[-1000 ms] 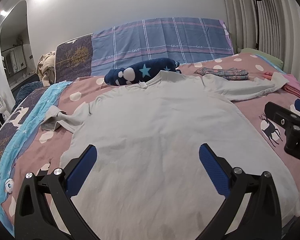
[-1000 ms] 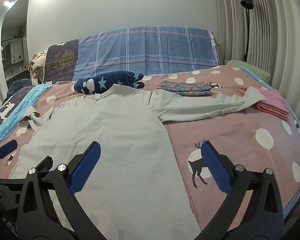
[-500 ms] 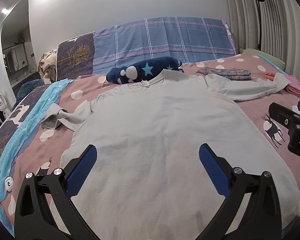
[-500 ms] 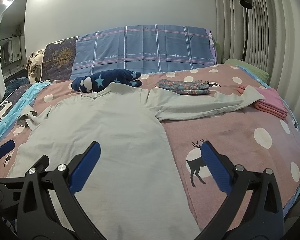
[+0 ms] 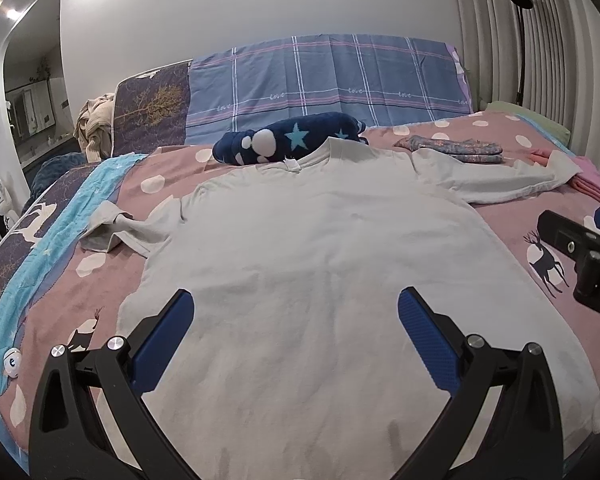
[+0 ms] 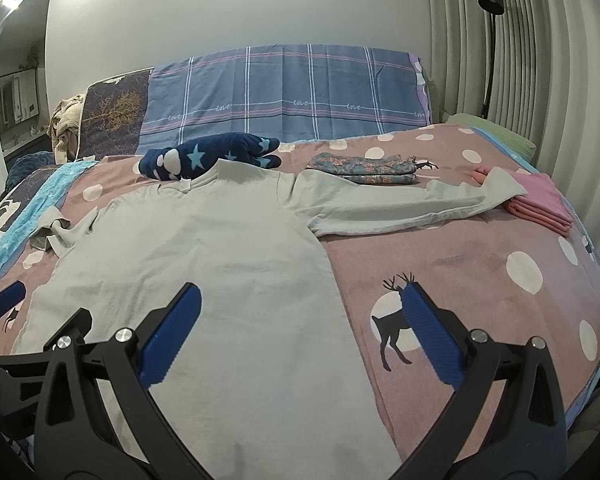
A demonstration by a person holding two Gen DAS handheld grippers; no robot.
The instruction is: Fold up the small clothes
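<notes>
A pale grey long-sleeved shirt (image 5: 312, 264) lies flat on the bed (image 6: 480, 264), collar toward the headboard (image 6: 284, 92). The sleeve on the curtain side of the shirt stretches out, its cuff resting on a pink folded stack (image 6: 540, 204); the opposite sleeve (image 5: 112, 228) lies crumpled beside the body. Beyond the collar sits a navy star-print bundle (image 5: 288, 142), and beside that a folded floral garment (image 6: 364, 168). The left gripper (image 5: 294, 316) hovers over the shirt's lower body, jaws spread wide, holding nothing. The right gripper (image 6: 302, 312) hovers over the shirt's side edge, likewise spread and empty.
</notes>
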